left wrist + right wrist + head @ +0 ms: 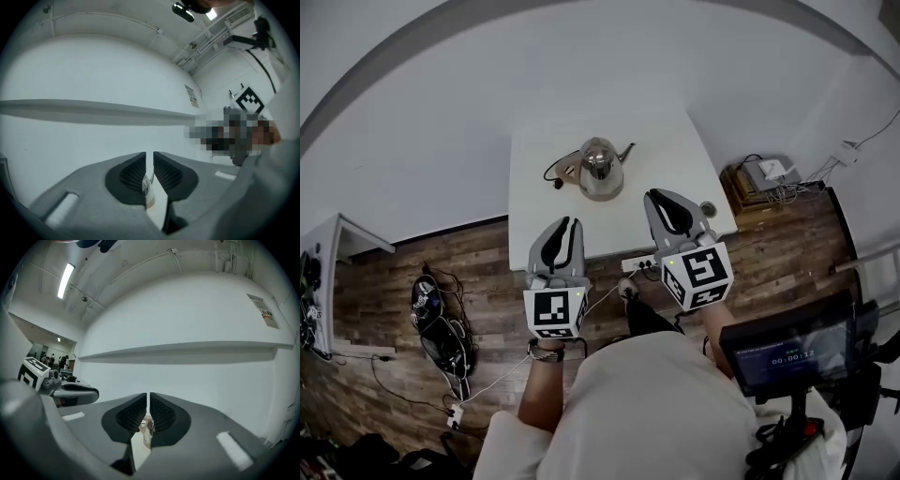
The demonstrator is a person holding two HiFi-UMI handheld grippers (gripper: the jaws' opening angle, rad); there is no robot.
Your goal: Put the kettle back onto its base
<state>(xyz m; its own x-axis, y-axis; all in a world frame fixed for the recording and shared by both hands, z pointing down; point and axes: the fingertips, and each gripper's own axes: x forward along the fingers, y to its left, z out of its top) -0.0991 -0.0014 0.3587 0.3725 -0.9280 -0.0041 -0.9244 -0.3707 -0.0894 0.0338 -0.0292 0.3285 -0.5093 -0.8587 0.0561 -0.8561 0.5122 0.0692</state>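
Note:
A shiny steel kettle with a thin spout stands at the middle of the white table. A small round part with a black cord lies against its left side; whether the kettle rests on it I cannot tell. Both grippers hover over the table's near edge, short of the kettle and pointing toward it. My left gripper has a narrow gap with nothing in it. The right gripper shows only a hairline slit and holds nothing. The kettle peeks below each pair of jaws.
A power strip lies on the wood floor by the table's front edge. Cables and dark gear sit on the floor at left. A crate of electronics stands right of the table. A small screen is mounted at lower right.

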